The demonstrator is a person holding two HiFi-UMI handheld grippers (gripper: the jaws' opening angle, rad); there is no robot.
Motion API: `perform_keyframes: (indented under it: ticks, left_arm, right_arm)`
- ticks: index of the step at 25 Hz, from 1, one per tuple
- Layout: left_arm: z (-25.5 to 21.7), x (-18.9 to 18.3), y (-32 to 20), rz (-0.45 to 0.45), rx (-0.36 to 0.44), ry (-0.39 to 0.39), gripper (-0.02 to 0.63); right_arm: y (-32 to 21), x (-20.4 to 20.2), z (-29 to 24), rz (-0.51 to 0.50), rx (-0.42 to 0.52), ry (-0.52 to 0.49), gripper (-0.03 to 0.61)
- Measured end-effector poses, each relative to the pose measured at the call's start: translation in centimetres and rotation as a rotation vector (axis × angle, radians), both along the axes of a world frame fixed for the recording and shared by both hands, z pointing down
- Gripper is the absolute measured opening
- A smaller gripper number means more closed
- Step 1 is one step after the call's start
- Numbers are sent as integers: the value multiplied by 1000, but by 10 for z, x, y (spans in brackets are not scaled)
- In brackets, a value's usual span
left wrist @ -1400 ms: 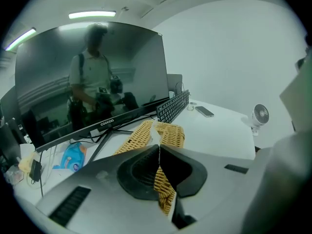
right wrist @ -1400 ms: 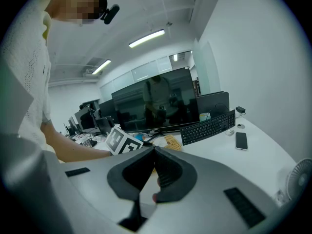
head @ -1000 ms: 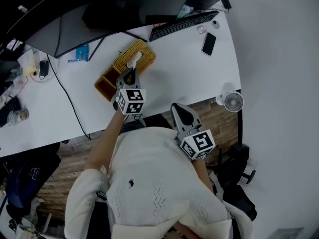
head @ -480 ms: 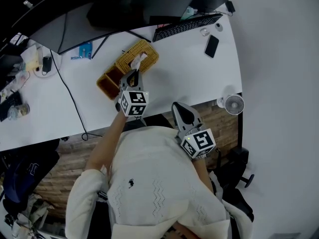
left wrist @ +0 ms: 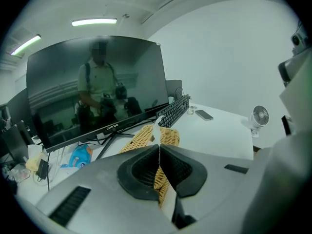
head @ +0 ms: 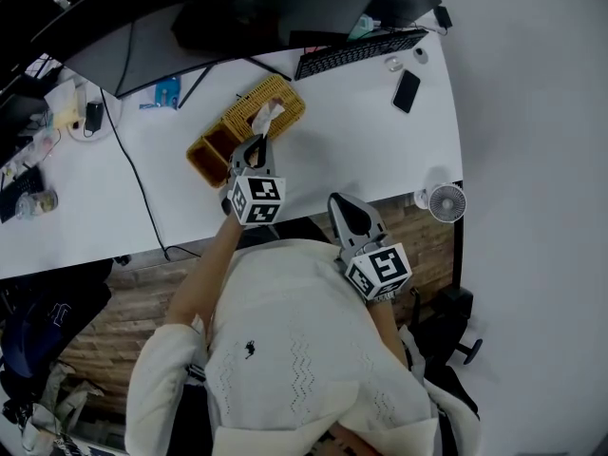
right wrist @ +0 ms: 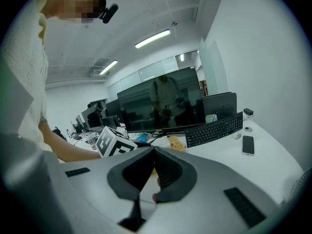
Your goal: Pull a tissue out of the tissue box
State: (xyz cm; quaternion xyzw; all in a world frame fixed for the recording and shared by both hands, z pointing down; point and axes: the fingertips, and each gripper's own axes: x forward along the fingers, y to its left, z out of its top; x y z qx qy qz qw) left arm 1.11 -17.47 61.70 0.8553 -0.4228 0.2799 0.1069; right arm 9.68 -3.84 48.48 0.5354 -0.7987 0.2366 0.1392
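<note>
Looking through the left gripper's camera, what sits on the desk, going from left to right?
Blue packet → wicker tissue box → phone → small fan.

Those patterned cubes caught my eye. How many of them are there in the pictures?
2. One cube sits on the left gripper, which grips the tissue by the tissue box; the other cube sits on the right gripper near the desk edge. None looks hidden.

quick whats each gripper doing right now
Left gripper: shut on the tissue.
Right gripper: shut, holding nothing.
</note>
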Motion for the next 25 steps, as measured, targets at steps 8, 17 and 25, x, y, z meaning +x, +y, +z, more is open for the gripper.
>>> perform_keyframes:
  ticks: [8, 17, 25]
  left_arm:
    - [-2, -1, 7, -24, 13, -6, 14]
    - [-10, -2, 12, -54, 36, -8, 14]
    - [-14, -1, 20, -80, 50, -18, 14]
  right_arm:
    - [5, 6, -1, -17, 7, -2, 2]
    - [8, 12, -2, -44, 20, -15, 2]
    - [9, 20, -4, -67, 37, -36, 2]
